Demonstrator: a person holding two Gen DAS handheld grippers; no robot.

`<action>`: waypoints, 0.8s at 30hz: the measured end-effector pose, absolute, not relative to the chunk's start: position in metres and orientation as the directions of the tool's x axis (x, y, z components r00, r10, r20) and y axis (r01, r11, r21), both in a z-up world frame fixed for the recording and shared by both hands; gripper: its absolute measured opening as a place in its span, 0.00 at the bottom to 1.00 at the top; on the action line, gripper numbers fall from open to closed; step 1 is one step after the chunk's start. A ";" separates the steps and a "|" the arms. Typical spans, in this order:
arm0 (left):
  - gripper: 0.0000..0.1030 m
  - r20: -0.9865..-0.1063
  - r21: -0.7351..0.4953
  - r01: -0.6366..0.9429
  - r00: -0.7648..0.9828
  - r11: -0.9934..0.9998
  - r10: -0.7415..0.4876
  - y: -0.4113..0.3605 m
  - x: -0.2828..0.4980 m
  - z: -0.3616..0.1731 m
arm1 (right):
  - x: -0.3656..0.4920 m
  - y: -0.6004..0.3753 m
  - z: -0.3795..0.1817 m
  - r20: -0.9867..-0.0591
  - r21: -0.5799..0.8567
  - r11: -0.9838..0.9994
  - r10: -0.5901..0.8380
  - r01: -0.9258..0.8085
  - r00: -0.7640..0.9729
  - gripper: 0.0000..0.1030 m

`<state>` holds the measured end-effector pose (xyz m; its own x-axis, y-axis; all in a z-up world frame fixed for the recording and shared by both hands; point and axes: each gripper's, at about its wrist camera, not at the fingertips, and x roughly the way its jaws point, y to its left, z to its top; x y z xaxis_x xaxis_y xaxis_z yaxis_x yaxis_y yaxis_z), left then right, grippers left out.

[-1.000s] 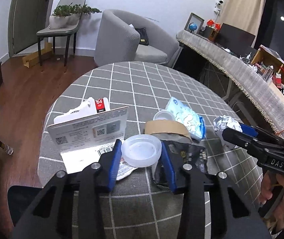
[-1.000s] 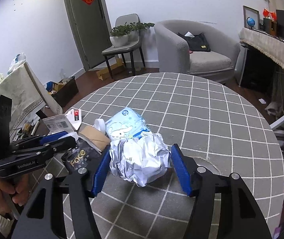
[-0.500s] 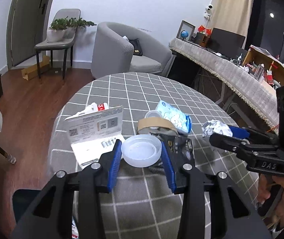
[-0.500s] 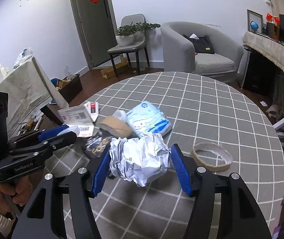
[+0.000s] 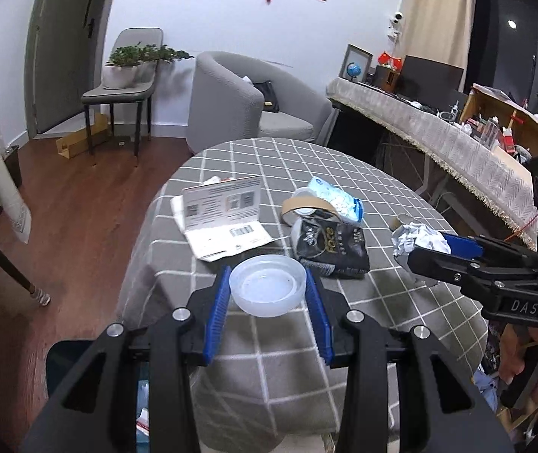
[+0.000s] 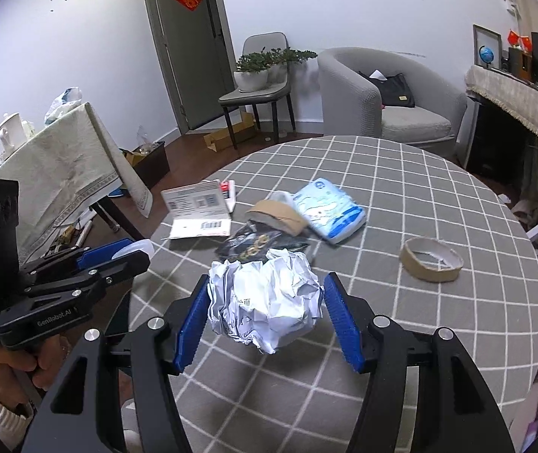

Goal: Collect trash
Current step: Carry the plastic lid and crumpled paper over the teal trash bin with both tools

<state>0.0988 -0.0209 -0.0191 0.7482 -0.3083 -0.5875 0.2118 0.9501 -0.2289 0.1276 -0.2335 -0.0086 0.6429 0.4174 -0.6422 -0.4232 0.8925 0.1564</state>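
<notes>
Both grippers are loaded and lifted off the table (image 6: 420, 188). The left gripper (image 5: 268, 294) has its jaws closed on a translucent lid (image 5: 268, 290), the blue pads pressing its rim on either side; the right gripper (image 6: 267, 304) clamps a paper ball (image 6: 265, 298) between its pads. In the left view the right gripper shows at the right edge with the ball at its tip, just beside the near right rim of the table. More trash lies on the checked cloth: a black packet (image 5: 331, 247) near the middle, a tape roll (image 5: 308, 207) and a blue tissue pack (image 6: 329, 211) behind it, a folded card (image 5: 223, 205) standing on a printed sheet (image 5: 231, 239) at the left, and a second tape ring (image 6: 431, 258) alone at the right. A dark bin (image 5: 80, 370) seems to sit at the near left, below the left gripper and beside the table edge, though little of it shows. The step in hand looks like carrying both pieces to that bin. To do it well, each grip should keep steady pressure: the lid is slick and held only by its rim, so tilting it could let it slip, and the ball is soft and may spring loose if the jaws ease. Each piece should be brought well over the bin's mouth before the jaws part, one hand at a time so the grippers do not collide, and low enough that the light paper does not bounce out.
</notes>
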 end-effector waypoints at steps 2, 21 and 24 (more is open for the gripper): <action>0.41 -0.590 -0.222 0.203 0.751 0.954 -0.297 -0.014 0.094 -0.019 | 0.124 -0.229 -0.010 -0.639 0.163 0.888 0.427 -0.430 0.640 0.59; 0.41 -0.680 -0.155 0.112 0.709 0.982 -0.188 0.065 0.078 -0.047 | 0.115 -0.139 -0.009 -0.623 0.182 0.827 0.516 -0.533 0.588 0.59; 0.41 -0.714 -0.147 0.090 0.679 0.985 -0.168 0.078 0.078 -0.058 | 0.115 -0.124 -0.010 -0.628 0.180 0.816 0.525 -0.549 0.574 0.59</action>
